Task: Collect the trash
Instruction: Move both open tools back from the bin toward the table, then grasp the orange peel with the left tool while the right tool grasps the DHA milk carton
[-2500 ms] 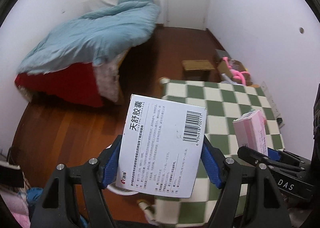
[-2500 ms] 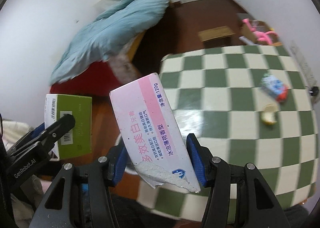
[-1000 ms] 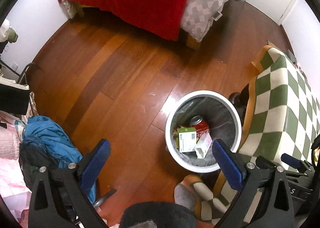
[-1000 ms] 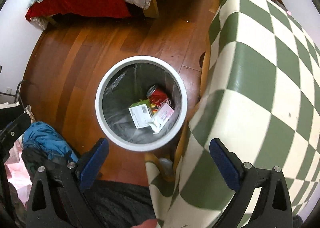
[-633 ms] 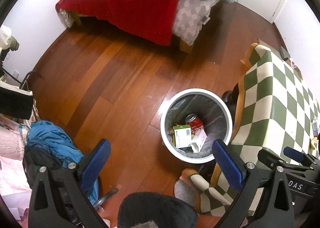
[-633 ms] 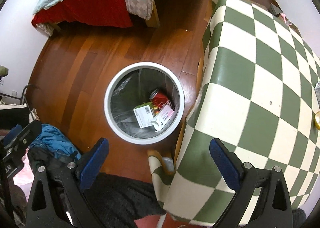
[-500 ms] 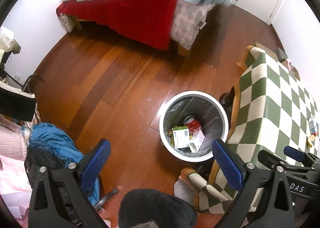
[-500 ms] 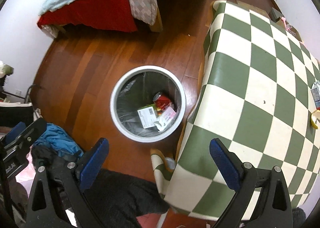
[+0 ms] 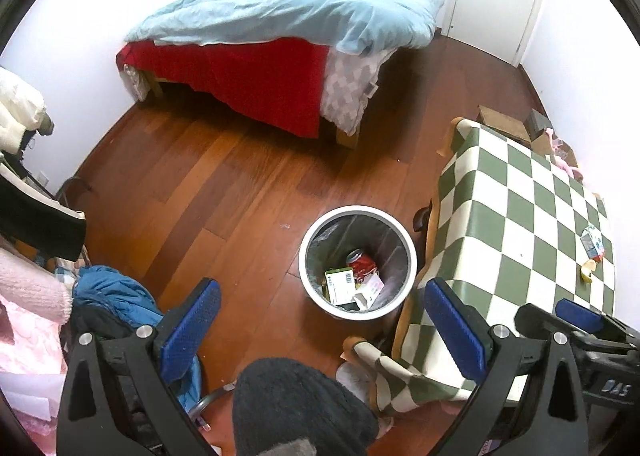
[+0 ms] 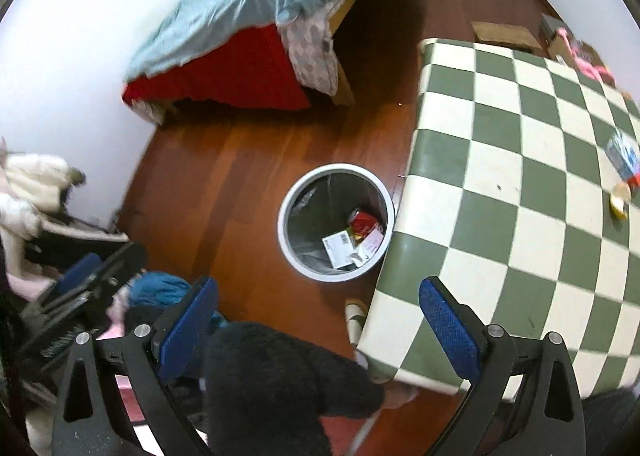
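A white round trash bin (image 9: 308,280) (image 10: 286,244) with a dark liner stands on the wooden floor beside the table. Inside lie a green-and-white box (image 9: 339,287) (image 10: 338,249), a red can (image 9: 361,262) (image 10: 363,223) and a pink-and-white box (image 9: 370,291) (image 10: 370,246). My left gripper (image 9: 322,320) is open and empty, high above the floor near the bin. My right gripper (image 10: 318,312) is open and empty, above the bin and the table edge. A blue wrapper (image 9: 593,247) (image 10: 623,156) and a yellow scrap (image 9: 587,271) (image 10: 618,206) lie on the green-checked table (image 9: 520,216) (image 10: 500,160).
A bed (image 9: 288,16) (image 10: 260,16) with a blue duvet and red sheet stands at the far wall. Clothes, among them a blue garment (image 9: 108,292) (image 10: 160,288), pile at the left. A dark sleeve (image 9: 296,408) fills the lower middle. Cardboard boxes (image 9: 504,124) sit beyond the table.
Both boxes have left the grippers and lie in the bin. Both grippers have risen and pulled back, tilting up, so the bin looks smaller and the bed and table show more.
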Available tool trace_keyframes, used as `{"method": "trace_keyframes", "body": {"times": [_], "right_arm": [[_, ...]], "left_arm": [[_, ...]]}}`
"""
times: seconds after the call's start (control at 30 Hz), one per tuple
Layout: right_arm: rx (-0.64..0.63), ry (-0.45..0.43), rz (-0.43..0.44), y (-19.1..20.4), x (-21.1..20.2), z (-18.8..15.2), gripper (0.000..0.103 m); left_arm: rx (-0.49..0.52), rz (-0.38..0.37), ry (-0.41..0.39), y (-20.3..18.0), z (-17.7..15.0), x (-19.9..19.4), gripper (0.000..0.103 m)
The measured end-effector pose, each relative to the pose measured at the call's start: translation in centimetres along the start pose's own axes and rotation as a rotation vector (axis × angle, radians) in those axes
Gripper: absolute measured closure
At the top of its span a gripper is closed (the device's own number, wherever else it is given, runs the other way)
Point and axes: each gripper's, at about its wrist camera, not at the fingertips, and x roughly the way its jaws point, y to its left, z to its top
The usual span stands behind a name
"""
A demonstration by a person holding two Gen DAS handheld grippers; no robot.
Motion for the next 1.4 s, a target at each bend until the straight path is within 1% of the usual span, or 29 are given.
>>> {"method": "trace_keyframes", "body": {"times": [0.07, 0.13, 0.2, 0.27, 0.33, 0.37, 0.43, 0.47, 0.57, 0.63, 0.7, 0.8, 0.87, 0.93, 0.97, 1.0, 1.03, 1.07, 1.13, 1.2, 1.23, 1.27, 1.33, 1.4], "right_arm": [[0.072, -0.016, 0.045, -2.2, -1.5, -0.4, 0.001], [0.129, -0.024, 0.065, -4.4, -2.5, -0.5, 0.001], [0.175, -0.039, 0.041, -7.7, -3.7, -0.4, 0.001], [0.227, -0.058, -0.022, -12.0, -4.7, 0.0, 0.001], [0.261, -0.070, -0.067, -15.9, -5.4, 0.6, 0.001], [0.283, -0.073, -0.121, -19.0, -5.9, 1.3, 0.001], [0.291, -0.064, -0.205, -23.2, -6.2, 2.6, 0.001], [0.286, -0.050, -0.271, -26.3, -6.2, 3.8, 0.001], [0.267, 0.003, -0.378, -32.7, -5.5, 6.9, 0.001], [0.233, 0.049, -0.422, -36.3, -4.4, 9.1, 0.001], [0.189, 0.099, -0.463, -39.0, -2.9, 11.3, 0.001], [0.104, 0.159, -0.520, -41.3, 0.0, 13.8, 0.002], [0.053, 0.202, -0.530, -42.1, 2.1, 15.0, 0.002], [0.042, 0.237, -0.520, -42.9, 3.5, 15.6, 0.003], [0.052, 0.243, -0.509, -43.5, 4.1, 15.8, 0.010], [0.055, 0.241, -0.515, -43.8, 4.3, 15.8, 0.014], [0.060, 0.231, -0.529, -44.2, 4.2, 15.8, 0.022], [0.071, 0.218, -0.515, -44.5, 4.0, 15.7, 0.023], [0.154, 0.191, -0.484, -45.7, 2.6, 15.0, 0.027], [0.241, 0.162, -0.473, -47.1, 0.9, 13.8, 0.028], [0.278, 0.150, -0.484, -47.7, 0.0, 13.0, 0.028], [0.329, 0.133, -0.502, -48.6, -1.3, 11.7, 0.031], [0.398, 0.109, -0.497, -49.8, -3.0, 9.7, 0.031], [0.484, 0.094, -0.478, -51.2, -4.5, 7.0, 0.031]], "left_arm": [[0.008, -0.013, -0.005, -1.2, 0.0, -0.5, 0.000], [0.028, -0.028, -0.006, -3.1, 0.2, -0.4, 0.000], [0.068, -0.033, 0.006, -5.8, 0.4, 0.5, 0.000], [0.114, -0.026, 0.021, -8.8, 0.4, 1.8, 0.000], [0.158, -0.030, 0.038, -12.4, 0.4, 3.6, 0.000], [0.176, -0.038, 0.047, -14.3, 0.4, 4.6, 0.000], [0.222, -0.042, 0.058, -18.8, 0.5, 7.1, 0.000], [0.249, -0.042, 0.066, -21.1, 0.5, 8.3, 0.000], [0.286, -0.061, 0.095, -26.9, 0.8, 11.3, 0.000], [0.323, -0.072, 0.126, -31.0, 1.1, 13.7, 0.000], [0.344, -0.092, 0.147, -34.0, 1.3, 15.5, 0.000], [0.386, -0.092, 0.171, -37.4, 1.6, 17.9, 0.000], [0.411, -0.086, 0.182, -38.8, 1.7, 19.2, 0.000], [0.428, -0.081, 0.186, -39.6, 1.7, 19.8, 0.000], [0.435, -0.078, 0.190, -39.9, 1.7, 20.1, 0.000], [0.437, -0.080, 0.194, -39.9, 1.7, 20.2, 0.000], [0.439, -0.083, 0.199, -40.0, 1.7, 20.3, 0.000], [0.441, -0.083, 0.201, -40.2, 1.8, 20.4, 0.000], [0.448, -0.097, 0.202, -40.6, 1.6, 20.2, 0.000], [0.460, -0.123, 0.198, -41.1, 1.3, 19.4, 0.000], [0.463, -0.136, 0.195, -41.6, 1.2, 18.9, 0.000], [0.464, -0.163, 0.196, -42.0, 1.0, 18.4, 0.000], [0.467, -0.230, 0.199, -43.1, 0.3, 17.0, 0.000], [0.470, -0.306, 0.217, -44.5, -0.5, 16.0, 0.000]]}}
